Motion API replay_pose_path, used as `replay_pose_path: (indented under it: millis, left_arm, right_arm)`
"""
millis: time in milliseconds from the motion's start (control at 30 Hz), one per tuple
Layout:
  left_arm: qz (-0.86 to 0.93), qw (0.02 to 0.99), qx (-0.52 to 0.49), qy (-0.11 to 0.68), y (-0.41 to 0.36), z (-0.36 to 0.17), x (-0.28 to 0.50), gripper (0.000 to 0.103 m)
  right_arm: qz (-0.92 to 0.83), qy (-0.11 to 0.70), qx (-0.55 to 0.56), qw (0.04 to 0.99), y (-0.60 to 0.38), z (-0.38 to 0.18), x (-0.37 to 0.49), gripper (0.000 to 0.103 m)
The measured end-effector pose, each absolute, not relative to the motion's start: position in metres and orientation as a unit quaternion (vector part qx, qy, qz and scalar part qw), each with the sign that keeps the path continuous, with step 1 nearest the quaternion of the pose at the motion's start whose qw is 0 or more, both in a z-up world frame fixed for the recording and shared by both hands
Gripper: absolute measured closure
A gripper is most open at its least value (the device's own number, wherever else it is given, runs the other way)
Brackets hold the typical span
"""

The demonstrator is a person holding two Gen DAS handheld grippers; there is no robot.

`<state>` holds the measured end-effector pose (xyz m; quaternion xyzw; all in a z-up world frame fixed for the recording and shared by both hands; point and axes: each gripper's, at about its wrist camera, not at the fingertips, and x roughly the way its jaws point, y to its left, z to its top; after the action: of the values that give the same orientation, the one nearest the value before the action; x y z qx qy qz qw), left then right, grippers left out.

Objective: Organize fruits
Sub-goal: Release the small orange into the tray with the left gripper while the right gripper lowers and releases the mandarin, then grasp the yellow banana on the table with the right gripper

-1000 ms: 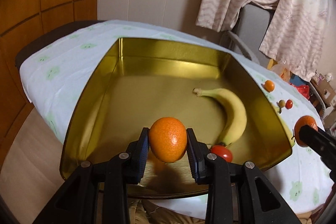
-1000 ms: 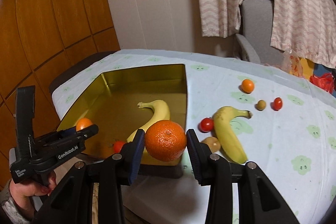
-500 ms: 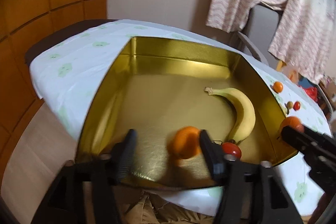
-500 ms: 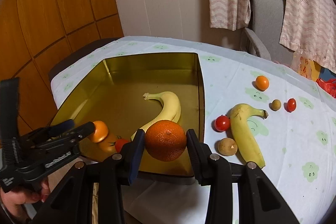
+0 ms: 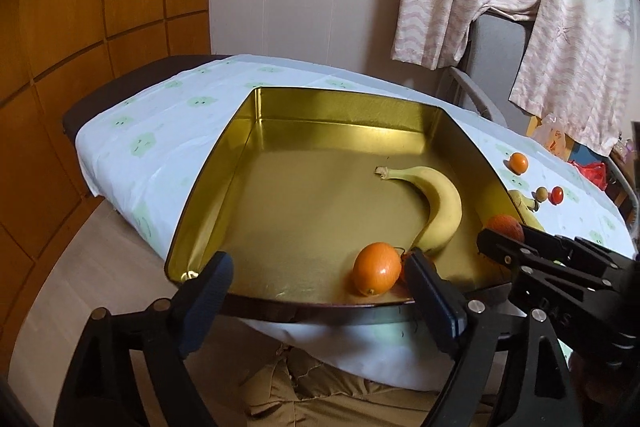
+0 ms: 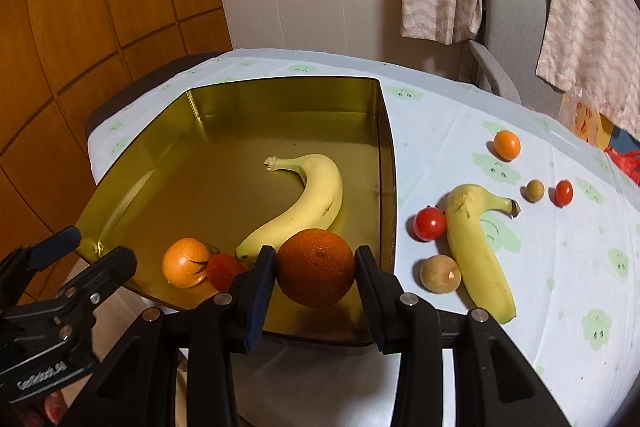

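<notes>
1. Left wrist view, far left: left gripper (image 5: pixel 320 291) opening its jaws wide over the near wall of the gold tin (image 5: pixel 248 123), gripping nothing; risking a knock of a pad against the rim and a shift of the tin on the tablecloth (image 5: pixel 132 155).
2. Left of centre: small orange (image 5: pixel 377 269) lying free on the tin floor, touching a red tomato (image 6: pixel 224 270) and near the banana (image 5: pixel 436 211); possibly rolling on smooth metal if nudged.
3. Centre: right gripper (image 6: pixel 315 271) clamping a darker orange (image 6: pixel 316 267) above the tin's near edge; risking a fall short of the wall or a bruising drop onto the fruit below.
4. Right: second banana (image 6: pixel 476 247), tomatoes and small round fruits waiting loose on the cloth, near the table edge; liable to rolling off if brushed.
</notes>
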<state>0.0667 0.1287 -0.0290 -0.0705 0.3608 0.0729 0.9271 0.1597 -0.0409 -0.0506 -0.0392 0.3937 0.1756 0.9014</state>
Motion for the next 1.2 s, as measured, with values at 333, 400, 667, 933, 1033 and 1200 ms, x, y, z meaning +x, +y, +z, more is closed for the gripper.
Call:
replay_pose_path:
  millis: [333,400,667,933,1033,1200]
  left_arm:
    - [0.073,0.924,-0.082,0.367,0.130,-0.031,0.062,0.012]
    - [0.071,0.924,-0.085,0.366,0.131,-0.030,0.062,0.010]
    - [0.060,0.927,-0.093,0.360,0.130,-0.029,0.061,0.004]
    - [0.046,0.930,-0.084,0.354,0.119,-0.028,0.059,0.002]
    - [0.032,0.931,-0.084,0.353,0.114,-0.029,0.058,0.002]
    - [0.001,0.933,-0.079,0.351,0.100,-0.029,0.055,0.002]
  right_arm:
    - [0.165,0.399,-0.085,0.898,-0.028,-0.059,0.163,0.062]
    - [0.166,0.402,-0.079,0.897,-0.029,-0.058,0.164,0.062]
    - [0.149,0.363,-0.002,0.920,-0.059,-0.037,0.154,0.059]
    - [0.109,0.356,0.064,0.926,-0.101,-0.029,0.140,0.056]
    - [0.098,0.364,0.074,0.923,-0.117,-0.032,0.136,0.056]
    - [0.084,0.380,0.090,0.917,-0.140,-0.045,0.128,0.056]
